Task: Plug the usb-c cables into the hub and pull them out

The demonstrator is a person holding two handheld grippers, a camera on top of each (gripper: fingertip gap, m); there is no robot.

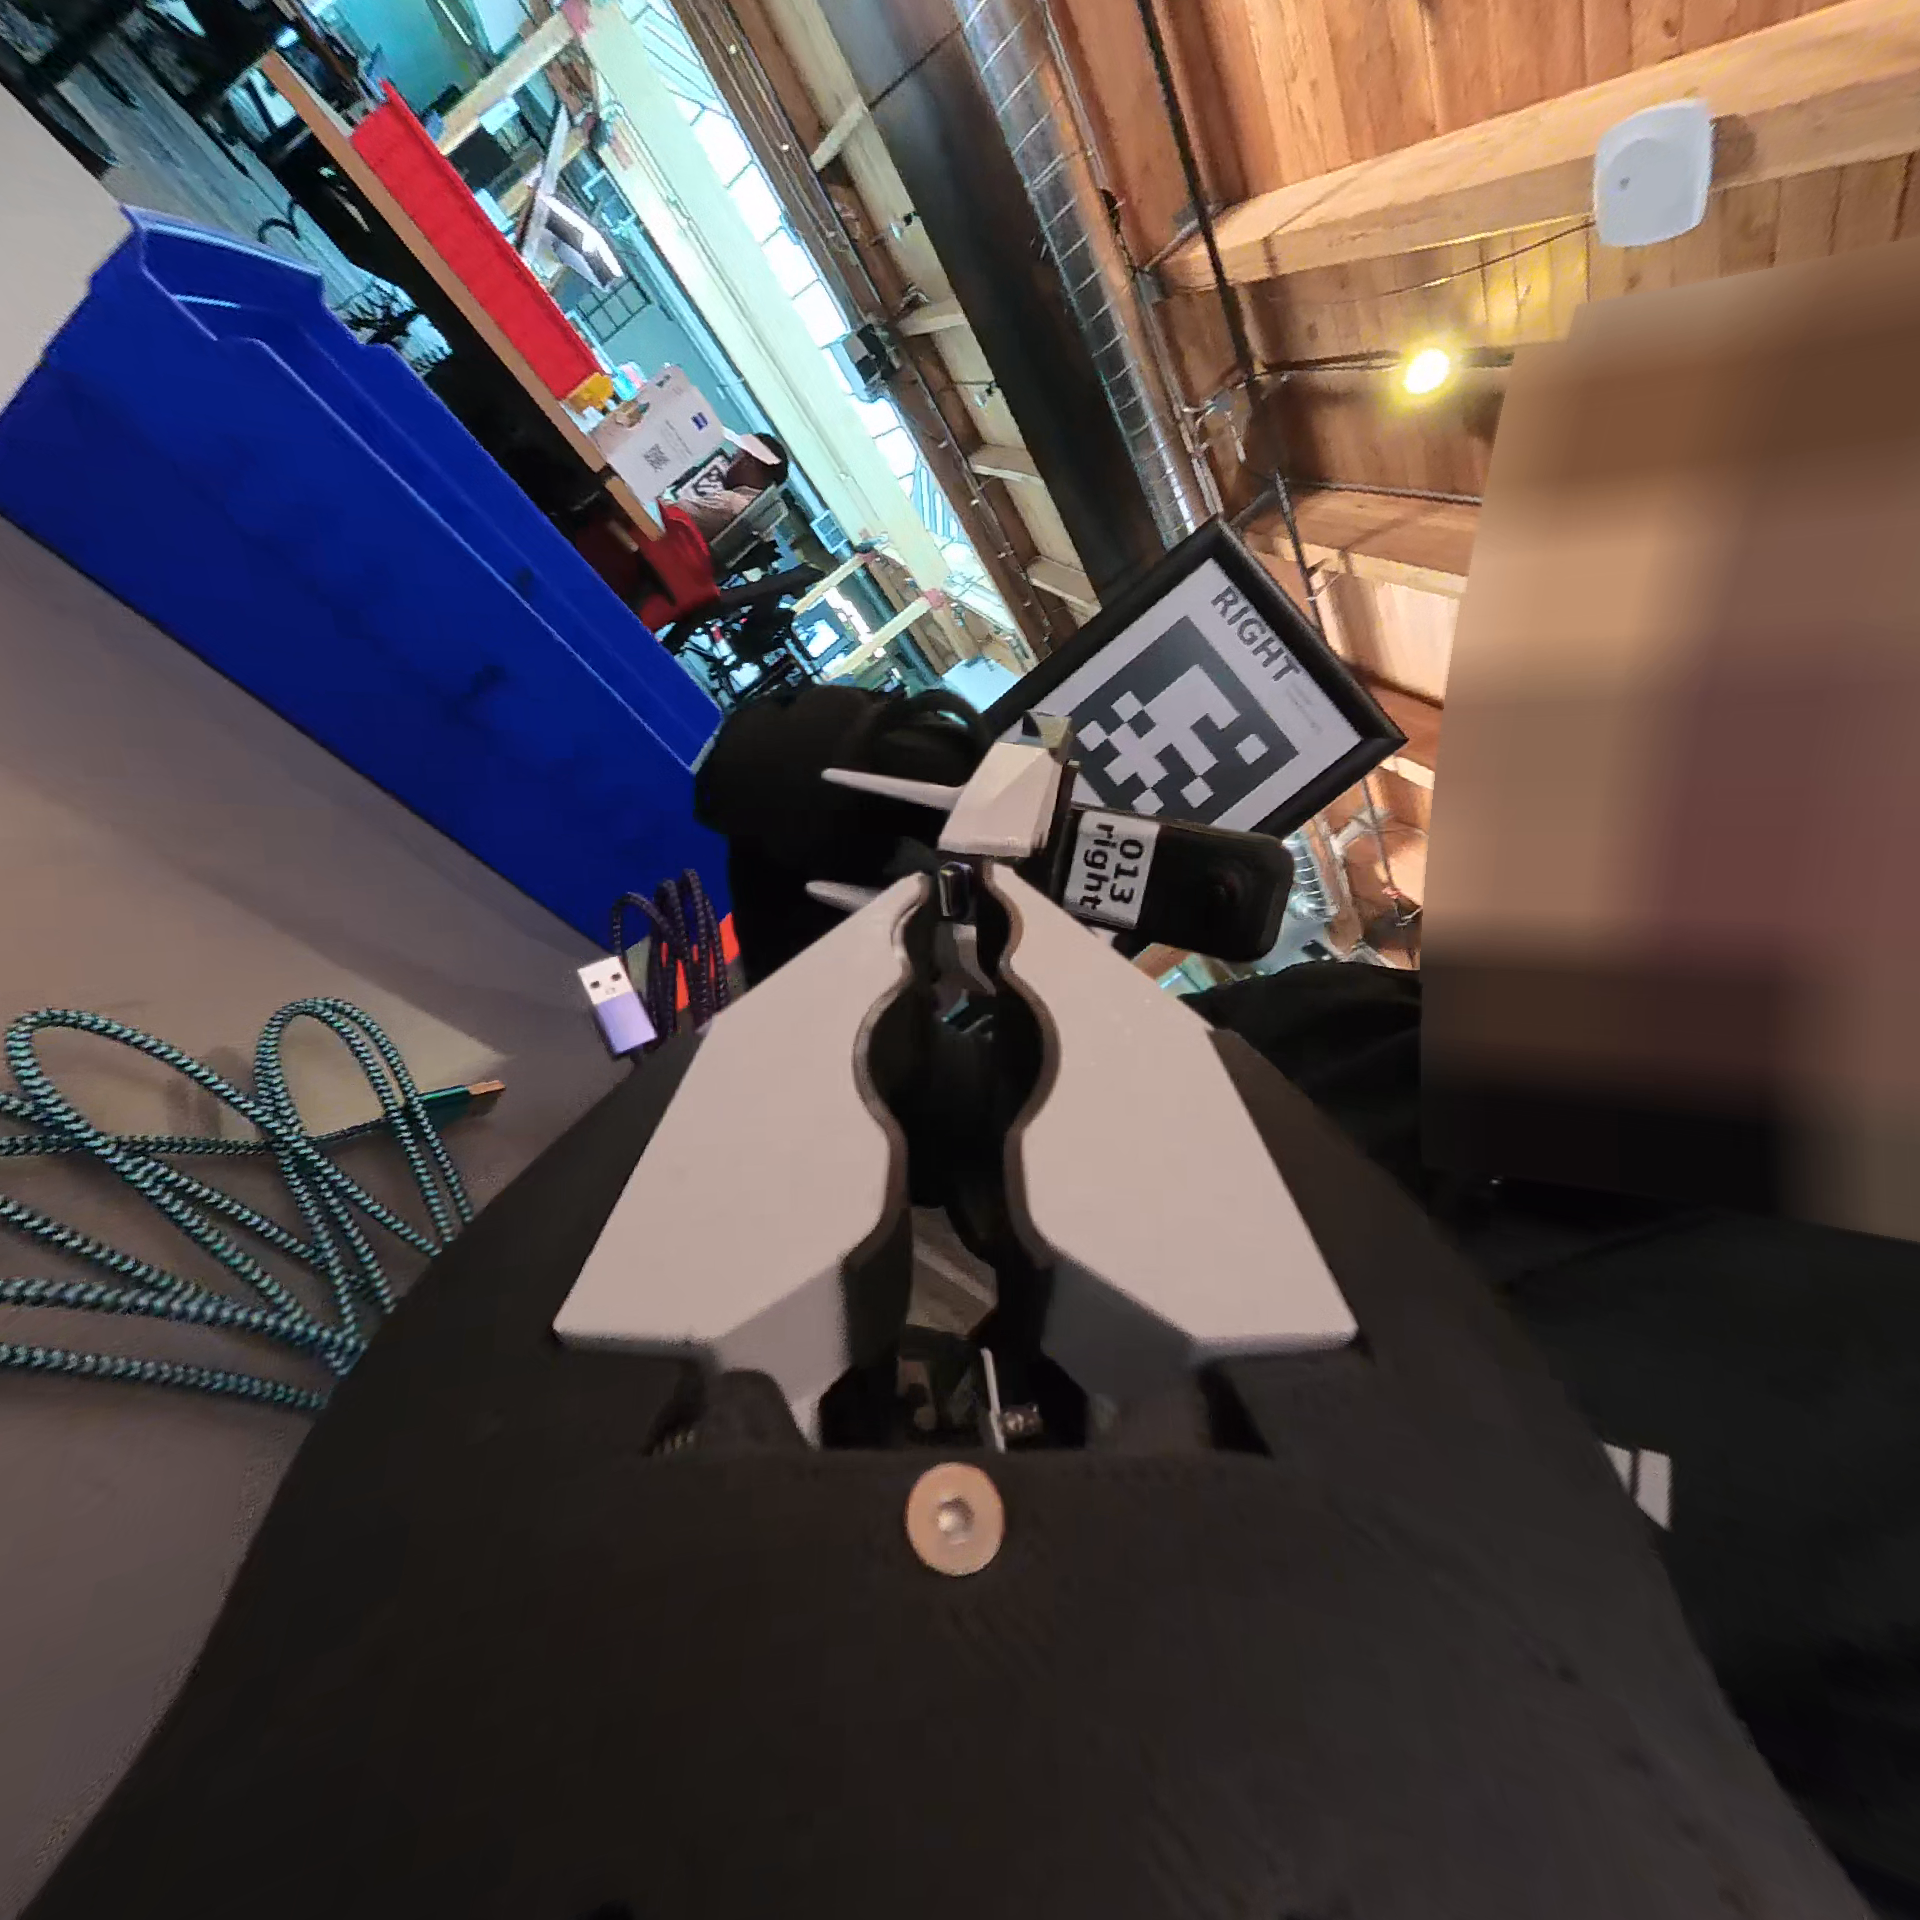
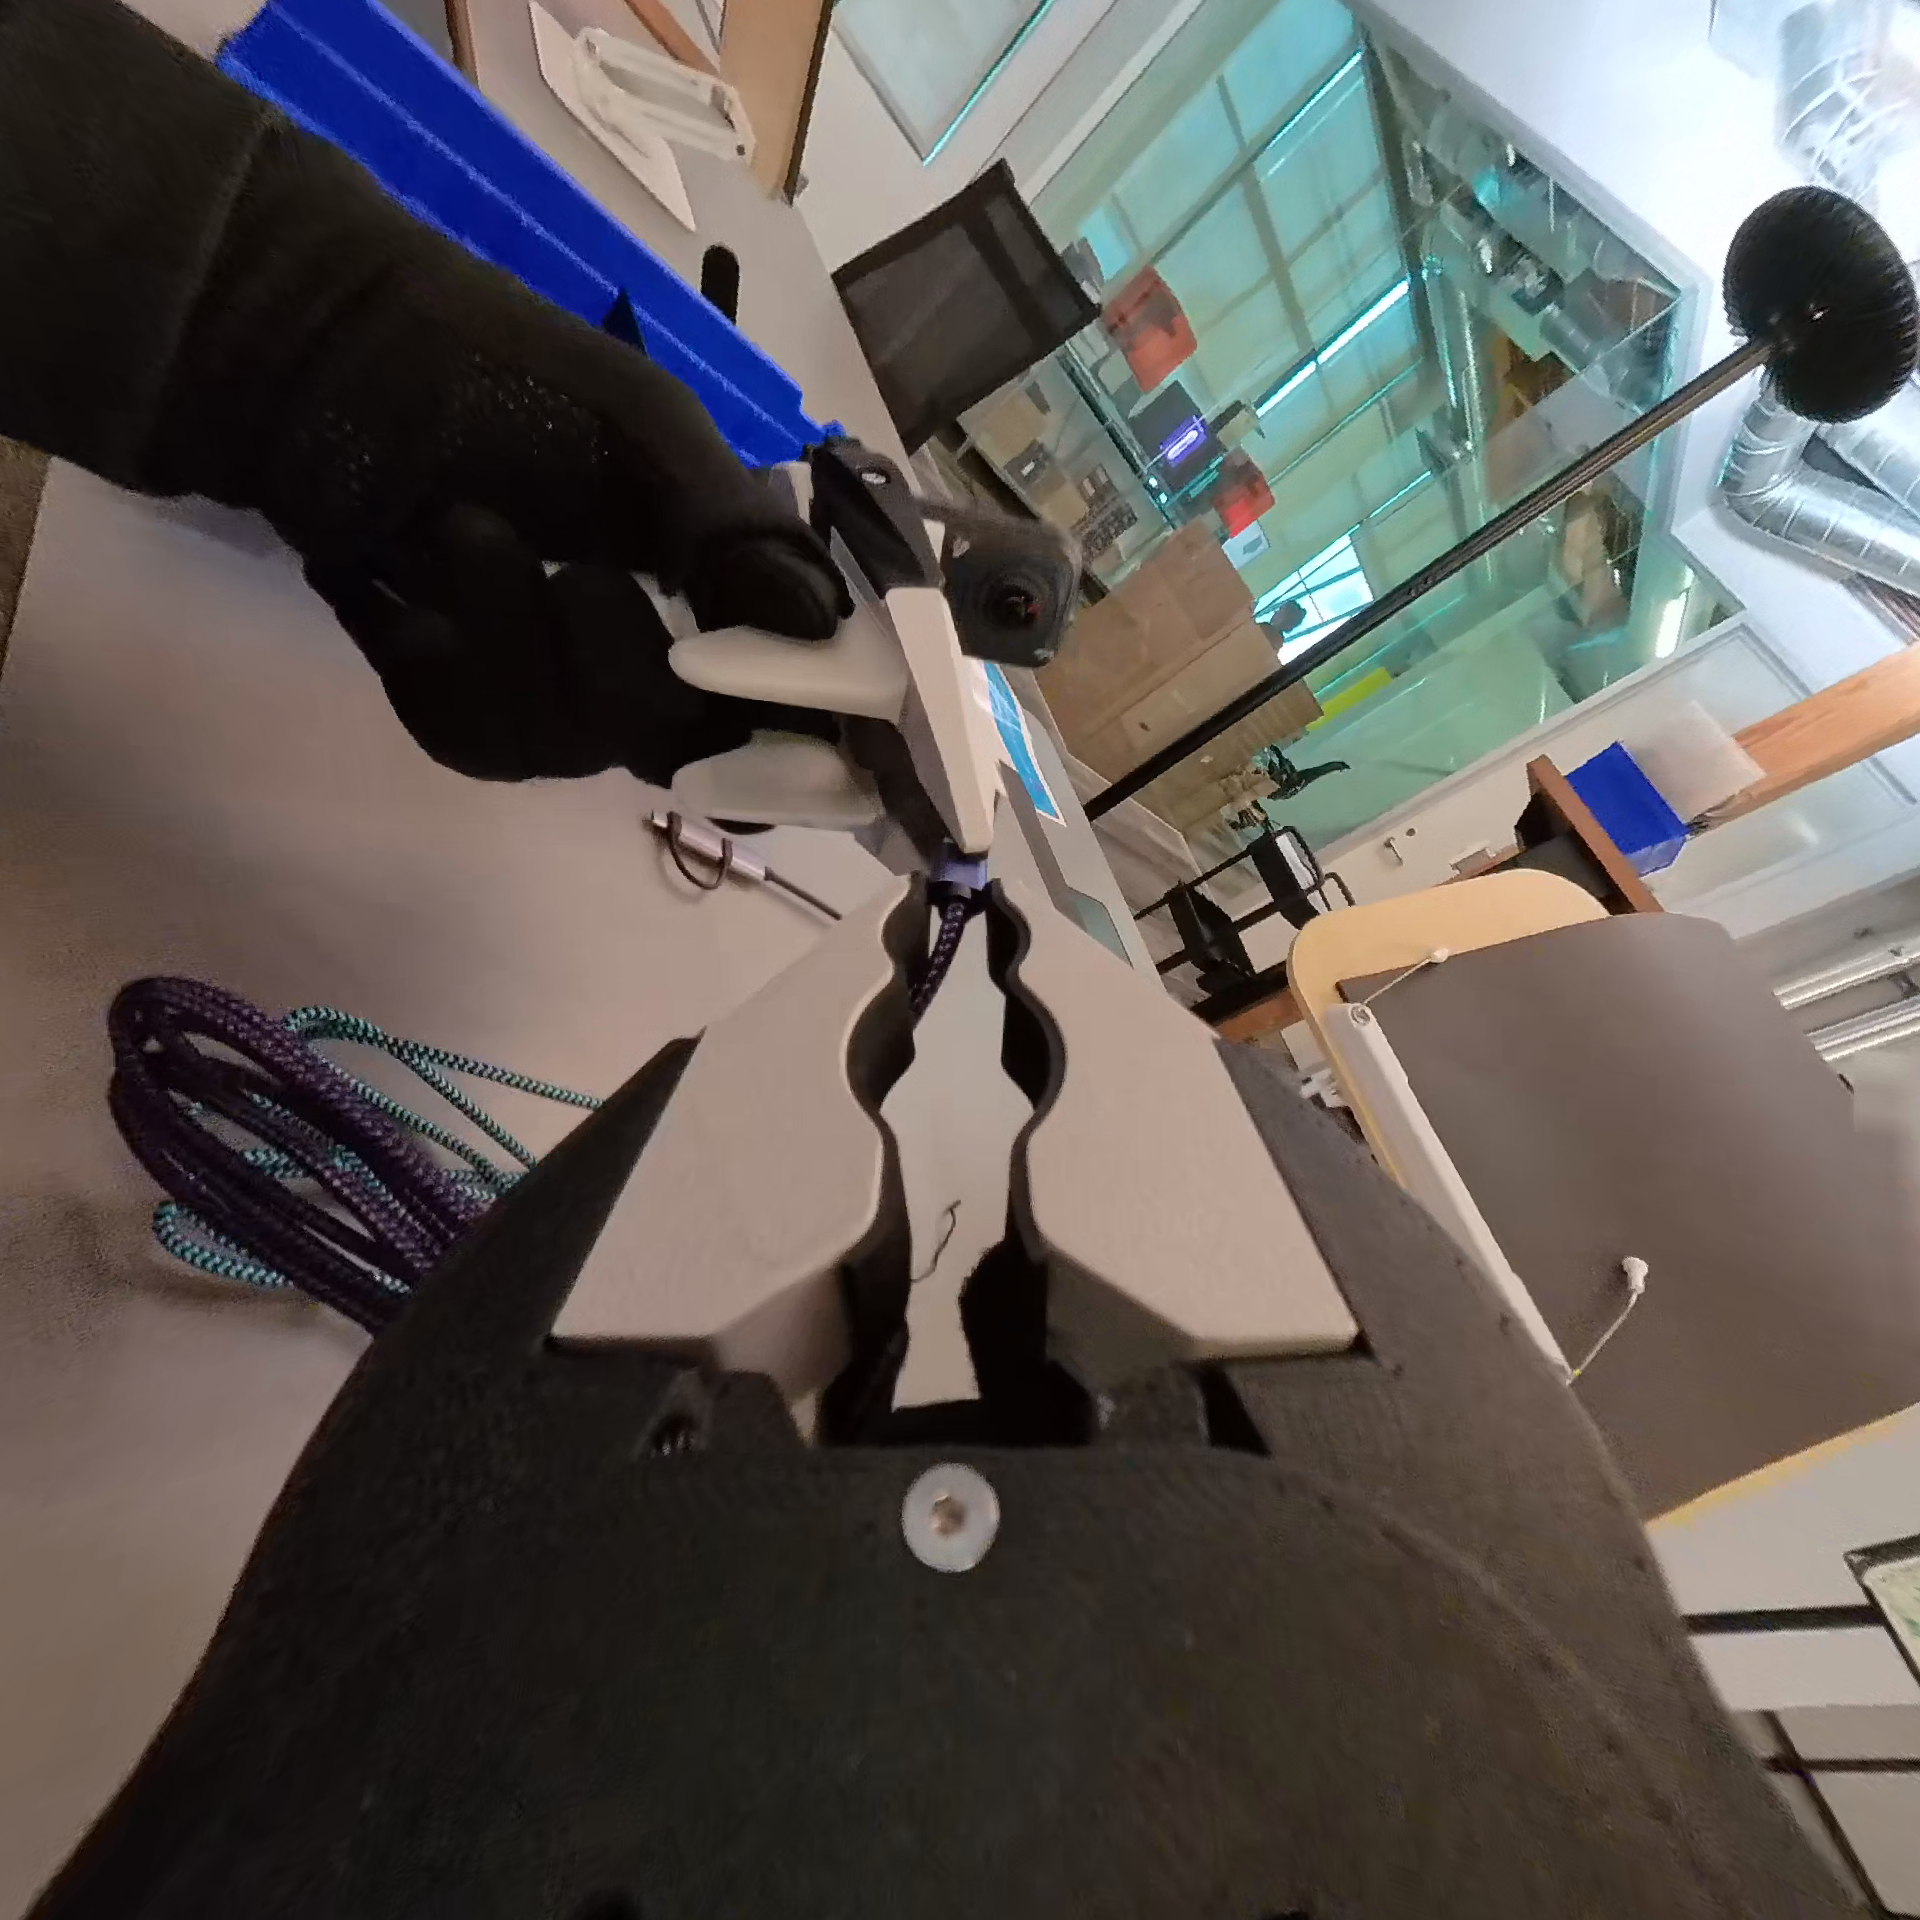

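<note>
My left gripper (image 1: 951, 902) is shut on a small dark hub (image 1: 952, 891) held at its fingertips above the table; only the hub's end shows. My right gripper (image 2: 958, 899) is shut on the purple braided usb-c cable (image 2: 940, 951), just behind its plug (image 2: 961, 871). The two grippers face each other tip to tip, and the plug meets the left gripper's tips (image 2: 971, 821). Whether the plug is inside the hub is hidden. The right gripper also shows in the left wrist view (image 1: 1003, 800). A teal braided cable (image 1: 270, 1132) lies loose on the table.
The purple cable's coil (image 2: 260, 1122) and its USB-A end (image 1: 615, 1003) lie on the grey table (image 1: 208, 831). Blue bins (image 1: 312, 520) stand along the table's far side. A small silver adapter (image 2: 712, 844) lies under the gloved hand (image 2: 468, 499). The grippers are tip to tip, or close to it.
</note>
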